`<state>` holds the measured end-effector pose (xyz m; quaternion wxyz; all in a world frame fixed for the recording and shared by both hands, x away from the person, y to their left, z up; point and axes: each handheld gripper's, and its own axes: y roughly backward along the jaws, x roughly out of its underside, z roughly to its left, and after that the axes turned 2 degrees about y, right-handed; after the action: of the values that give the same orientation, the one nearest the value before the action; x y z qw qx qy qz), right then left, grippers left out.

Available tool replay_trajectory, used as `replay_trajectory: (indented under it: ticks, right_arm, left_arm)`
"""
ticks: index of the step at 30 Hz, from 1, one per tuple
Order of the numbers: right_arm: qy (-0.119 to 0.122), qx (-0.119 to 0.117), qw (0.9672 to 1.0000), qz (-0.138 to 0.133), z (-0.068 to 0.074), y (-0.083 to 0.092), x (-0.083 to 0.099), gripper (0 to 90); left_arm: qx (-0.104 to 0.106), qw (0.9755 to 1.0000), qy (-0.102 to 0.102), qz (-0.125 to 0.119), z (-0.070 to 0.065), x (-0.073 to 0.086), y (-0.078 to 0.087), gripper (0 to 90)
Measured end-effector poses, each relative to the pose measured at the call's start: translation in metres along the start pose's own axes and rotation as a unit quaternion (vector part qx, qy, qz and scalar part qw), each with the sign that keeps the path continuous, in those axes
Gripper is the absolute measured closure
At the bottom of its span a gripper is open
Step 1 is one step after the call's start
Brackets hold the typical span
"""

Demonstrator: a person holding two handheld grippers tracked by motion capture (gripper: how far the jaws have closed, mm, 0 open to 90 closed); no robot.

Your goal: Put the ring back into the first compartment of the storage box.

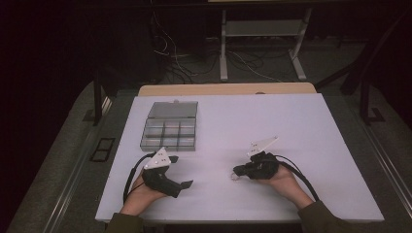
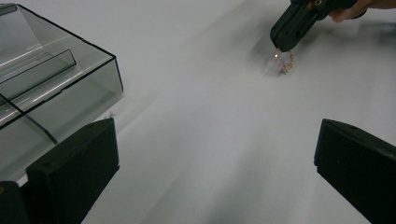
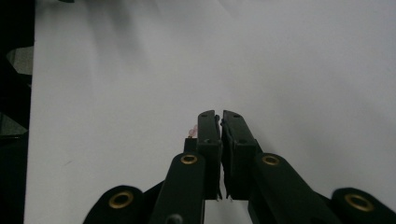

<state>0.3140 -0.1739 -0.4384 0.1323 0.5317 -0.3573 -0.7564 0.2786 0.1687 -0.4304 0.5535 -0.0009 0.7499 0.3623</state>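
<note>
Clear plastic box (image 1: 169,130) with small compartments sits on the white desk (image 1: 291,126) at the far left, lid tipped up behind it. In the left gripper view its near corner (image 2: 60,88) is just beside the left jaw; the compartments in view look empty.

Left gripper (image 1: 180,171) is just in front of the box, in the person's left hand (image 1: 141,194), low over the desk. Jaws stand wide apart with bare desk between them, holding nothing.

Middle of the desk is bare white surface.

Right gripper (image 1: 236,171) is at the right, in the person's right hand (image 1: 284,182), pointing left toward the other gripper. Jaws are pressed together, no gap seen in the right gripper view (image 3: 220,116).

A small pinkish beaded bracelet (image 2: 285,63) lies or hangs at the tip of the right gripper, by the desk, well apart from the box and the left gripper. In the right gripper view a bit of pink (image 3: 191,131) peeks out beside the left jaw. In the high view it is a pale speck (image 1: 235,177) at the jaw tips. Looks pinched in the tips, but too small to tell for sure.
</note>
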Motion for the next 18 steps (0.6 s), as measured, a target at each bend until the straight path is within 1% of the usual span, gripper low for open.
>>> replay_trajectory:
  ticks: [4,6,7,8,12,14,17,18]
  right_arm:
    - [-0.004,0.006,1.0000,0.006,-0.004,-0.006,0.002,85.2]
    - [-0.002,0.008,0.9999,0.007,-0.005,-0.006,0.003,85.0]
    - [-0.005,0.008,0.9999,0.008,-0.006,-0.006,0.003,84.0]
    - [-0.003,0.009,0.9999,0.008,-0.007,-0.007,0.004,80.3]
    - [-0.009,0.012,0.9999,0.002,-0.008,-0.007,0.005,71.2]
    - [-0.010,0.019,0.9998,-0.003,-0.008,-0.003,0.006,67.0]
    - [-0.020,0.022,0.9994,-0.016,-0.010,0.004,0.011,59.8]
    - [-0.024,0.022,0.9993,-0.020,-0.010,0.006,0.012,57.7]
  left_arm:
    - [0.000,1.0000,-0.001,0.000,0.000,0.000,0.001,0.0]
    - [0.000,1.0000,-0.002,0.001,0.000,0.000,0.000,0.0]
    - [0.000,1.0000,0.000,0.001,0.000,0.000,0.000,0.0]
    - [0.000,1.0000,0.000,0.001,0.000,0.000,0.000,0.0]
    - [-0.001,1.0000,-0.001,0.000,0.000,0.000,0.001,0.0]
    - [-0.001,1.0000,-0.001,0.002,0.001,0.000,0.000,0.0]
    - [0.002,1.0000,-0.001,0.000,0.000,-0.001,0.000,0.0]
    - [0.002,1.0000,-0.004,0.003,0.000,-0.001,0.000,0.0]
